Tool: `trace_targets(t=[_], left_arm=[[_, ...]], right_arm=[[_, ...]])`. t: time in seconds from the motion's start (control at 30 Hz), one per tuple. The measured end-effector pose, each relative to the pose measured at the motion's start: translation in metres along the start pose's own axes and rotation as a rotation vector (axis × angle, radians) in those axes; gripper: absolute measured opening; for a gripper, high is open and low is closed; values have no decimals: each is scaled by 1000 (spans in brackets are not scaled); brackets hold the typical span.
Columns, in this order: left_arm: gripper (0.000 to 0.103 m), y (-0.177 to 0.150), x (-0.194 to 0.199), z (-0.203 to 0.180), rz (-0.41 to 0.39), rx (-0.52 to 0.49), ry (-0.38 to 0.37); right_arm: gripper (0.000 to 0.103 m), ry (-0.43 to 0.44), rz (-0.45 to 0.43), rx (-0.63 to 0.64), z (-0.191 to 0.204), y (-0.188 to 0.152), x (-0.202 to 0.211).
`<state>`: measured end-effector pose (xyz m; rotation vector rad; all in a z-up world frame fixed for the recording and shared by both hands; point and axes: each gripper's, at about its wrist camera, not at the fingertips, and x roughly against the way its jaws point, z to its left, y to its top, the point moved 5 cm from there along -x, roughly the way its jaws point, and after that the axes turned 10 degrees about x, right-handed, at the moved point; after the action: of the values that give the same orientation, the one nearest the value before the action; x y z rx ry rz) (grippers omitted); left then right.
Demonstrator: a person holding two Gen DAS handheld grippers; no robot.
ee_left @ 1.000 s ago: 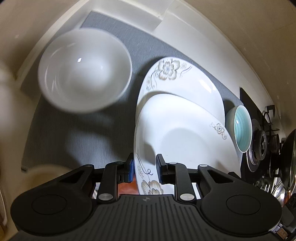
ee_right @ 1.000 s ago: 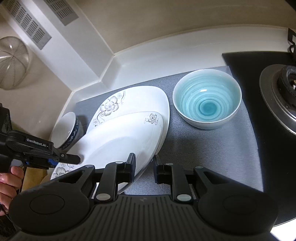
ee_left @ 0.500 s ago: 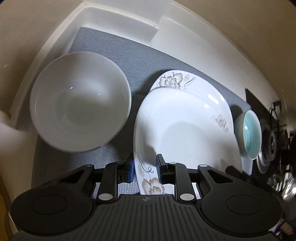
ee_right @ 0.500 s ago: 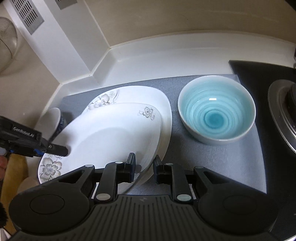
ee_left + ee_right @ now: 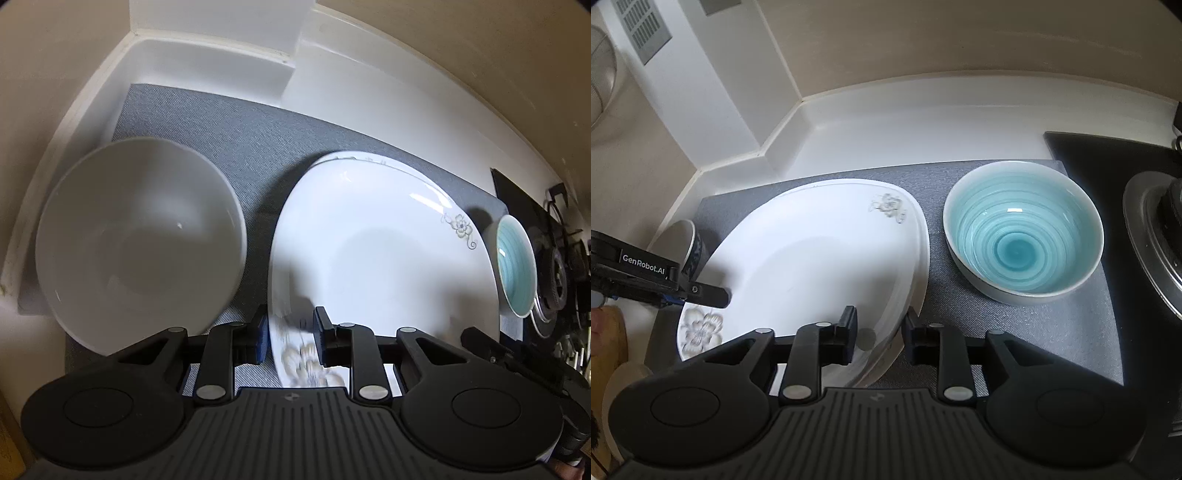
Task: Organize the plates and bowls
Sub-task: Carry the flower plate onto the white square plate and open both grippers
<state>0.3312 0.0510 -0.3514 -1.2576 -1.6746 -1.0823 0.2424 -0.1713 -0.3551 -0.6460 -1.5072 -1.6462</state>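
A white flowered plate (image 5: 369,258) lies almost squarely on a second flowered plate (image 5: 354,158) on the grey mat (image 5: 236,140). My left gripper (image 5: 290,338) is shut on the top plate's near left rim. My right gripper (image 5: 879,334) straddles the plates' right rim (image 5: 886,321), and I cannot tell whether it grips. The top plate (image 5: 812,266) nearly hides the lower plate (image 5: 921,258). A white bowl (image 5: 136,251) stands left of the plates, and a teal bowl (image 5: 1023,236) stands to their right, also in the left wrist view (image 5: 515,266).
A gas hob (image 5: 1152,229) lies right of the mat. The white counter's raised back edge (image 5: 923,122) and walls close the corner behind. A blue-patterned cup (image 5: 690,251) stands left of the plates. The left gripper's body (image 5: 646,277) reaches in from the left.
The top plate has slid back and settled over the lower plate, now nearly covering it. Both grippers came down closer to the mat with it.
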Motion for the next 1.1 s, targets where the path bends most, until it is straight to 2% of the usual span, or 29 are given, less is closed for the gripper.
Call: trace_targets(t=[0.1, 0.27, 0.4, 0.5, 0.63, 0.77, 0.83, 0.87, 0.9, 0.93, 1.0, 1.1], left_arm=[[29, -5, 0, 2, 20, 16, -22], [29, -16, 9, 7, 19, 40, -41], [29, -29, 11, 7, -4, 13, -25], [22, -34, 10, 6, -31, 14, -41], [20, -29, 4, 5, -37, 32, -42], [20, -25, 2, 4, -18, 42, -30], [21, -25, 2, 6, -5, 59, -42], [21, -26, 3, 8, 1, 70, -52], [21, -27, 3, 10, 1, 79, -62], [20, -29, 3, 11, -1, 85, -72], [18, -31, 4, 12, -3, 106, -81], [19, -26, 3, 5, 7, 69, -53]], right_arm=[[39, -27, 27, 6, -3, -4, -2], [39, 14, 12, -37, -6, -11, 2], [43, 51, 30, -79, -8, -18, 8], [34, 57, 39, -75, -9, -23, 9], [20, 48, 39, -77, -12, -17, 2], [22, 40, 46, -102, -16, -14, 0], [33, 66, 59, -121, -17, -19, 2], [34, 75, 60, -129, -17, -22, 3], [33, 93, 56, -137, -17, -25, 3], [22, 115, 50, -140, -17, -26, 4], [20, 104, 45, -130, -15, -24, 4], [20, 82, 46, -100, -14, -18, 0]])
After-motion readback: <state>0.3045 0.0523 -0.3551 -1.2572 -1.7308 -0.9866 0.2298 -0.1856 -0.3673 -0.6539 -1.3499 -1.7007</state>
